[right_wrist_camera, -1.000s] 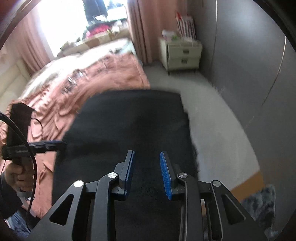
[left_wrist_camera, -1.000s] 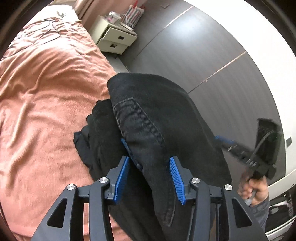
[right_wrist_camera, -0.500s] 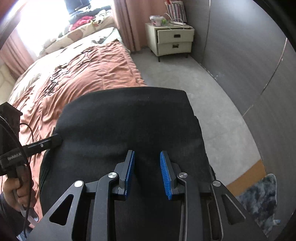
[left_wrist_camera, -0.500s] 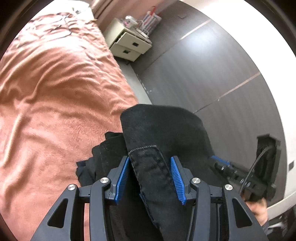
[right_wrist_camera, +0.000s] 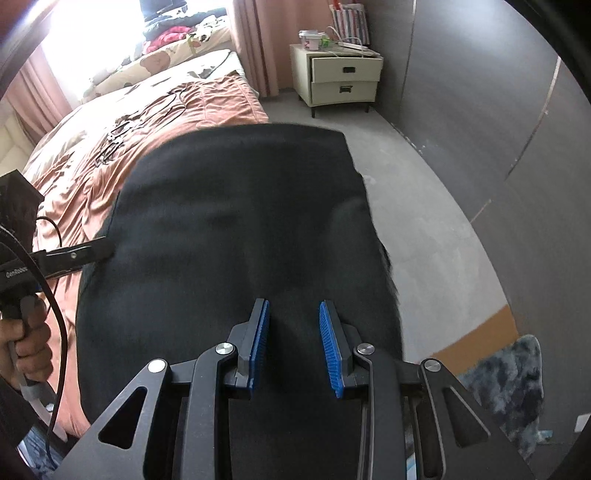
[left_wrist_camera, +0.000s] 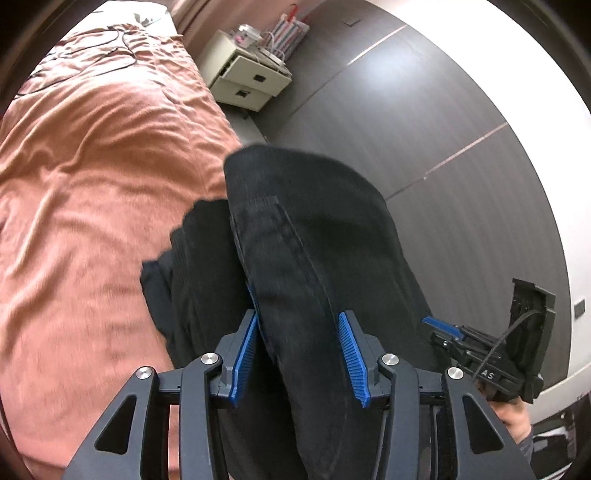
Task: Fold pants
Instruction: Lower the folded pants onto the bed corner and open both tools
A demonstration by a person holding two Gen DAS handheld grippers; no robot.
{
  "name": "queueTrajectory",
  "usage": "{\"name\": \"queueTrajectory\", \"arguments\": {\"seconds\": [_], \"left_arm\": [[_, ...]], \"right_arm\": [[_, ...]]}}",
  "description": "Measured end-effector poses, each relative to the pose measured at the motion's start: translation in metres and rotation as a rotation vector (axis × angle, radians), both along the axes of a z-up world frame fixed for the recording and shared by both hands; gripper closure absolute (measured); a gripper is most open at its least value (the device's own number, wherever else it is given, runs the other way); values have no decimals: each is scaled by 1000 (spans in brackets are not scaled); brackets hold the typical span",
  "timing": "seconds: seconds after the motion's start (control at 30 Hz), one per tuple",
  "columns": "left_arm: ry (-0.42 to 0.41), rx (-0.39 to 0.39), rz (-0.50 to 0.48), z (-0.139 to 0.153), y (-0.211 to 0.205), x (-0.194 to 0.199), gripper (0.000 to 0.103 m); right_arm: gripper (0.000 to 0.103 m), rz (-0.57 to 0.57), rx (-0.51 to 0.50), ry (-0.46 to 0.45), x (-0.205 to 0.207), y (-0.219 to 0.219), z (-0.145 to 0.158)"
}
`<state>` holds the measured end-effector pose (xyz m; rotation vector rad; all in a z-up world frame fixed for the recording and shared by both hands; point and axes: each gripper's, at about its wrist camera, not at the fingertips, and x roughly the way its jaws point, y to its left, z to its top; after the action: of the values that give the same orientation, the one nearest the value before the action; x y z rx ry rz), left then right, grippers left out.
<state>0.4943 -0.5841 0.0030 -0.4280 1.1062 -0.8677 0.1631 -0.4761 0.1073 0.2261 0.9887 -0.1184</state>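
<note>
The bed [left_wrist_camera: 92, 177] occupies the left of both views and carries a rumpled salmon-pink cover [right_wrist_camera: 207, 107]. Its far end holds patterned bedding and a pile of clothes under a bright window. The grey floor [right_wrist_camera: 417, 206] runs along the right side of the bed, bounded by a dark panelled wall [left_wrist_camera: 436, 122].

The black pants [left_wrist_camera: 303, 236] are held up over the edge of the bed, between the two grippers. In the right wrist view they form one broad dark sheet [right_wrist_camera: 236, 229] that covers the near part of the bed and overlaps the floor. In the left wrist view a thick seamed band of the pants runs up from the jaws, and a bunched part hangs to its left against the cover.

A cream nightstand [right_wrist_camera: 343, 77] with two drawers stands at the head of the bed beside pink curtains [right_wrist_camera: 255, 33]; small items on top are too small to identify. A mottled blue-grey rug [right_wrist_camera: 506, 387] lies on the floor at lower right.

The left gripper [left_wrist_camera: 299, 350] has its jaws closed on the seamed band of the pants; they have just been closing slightly. The right gripper [right_wrist_camera: 293, 347] has its jaws pinching the near edge of the cloth, with a narrow gap filled by fabric. Each gripper appears at the edge of the other's view, with a hand [right_wrist_camera: 29, 343] on its handle.
</note>
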Motion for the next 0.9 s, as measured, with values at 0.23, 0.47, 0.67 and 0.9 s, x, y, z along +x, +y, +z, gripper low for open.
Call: {"name": "queueTrajectory", "arguments": {"seconds": [0.23,0.47,0.67,0.9], "left_arm": [[32,0,-16,-5,0,-32,65],[35,40,-30,-4,5,-59,67],[39,65,-49,-2,17,-73,67],[-21,108,-46,23,42,-95,60]], "right_arm": [[76,-22,-18,47,-22,6,-4],[76,-47,-33,88,-31,18,-7],[75,-48,5,33,-43,30,12],[26,-38,-33,-15,-59,59,44]]}}
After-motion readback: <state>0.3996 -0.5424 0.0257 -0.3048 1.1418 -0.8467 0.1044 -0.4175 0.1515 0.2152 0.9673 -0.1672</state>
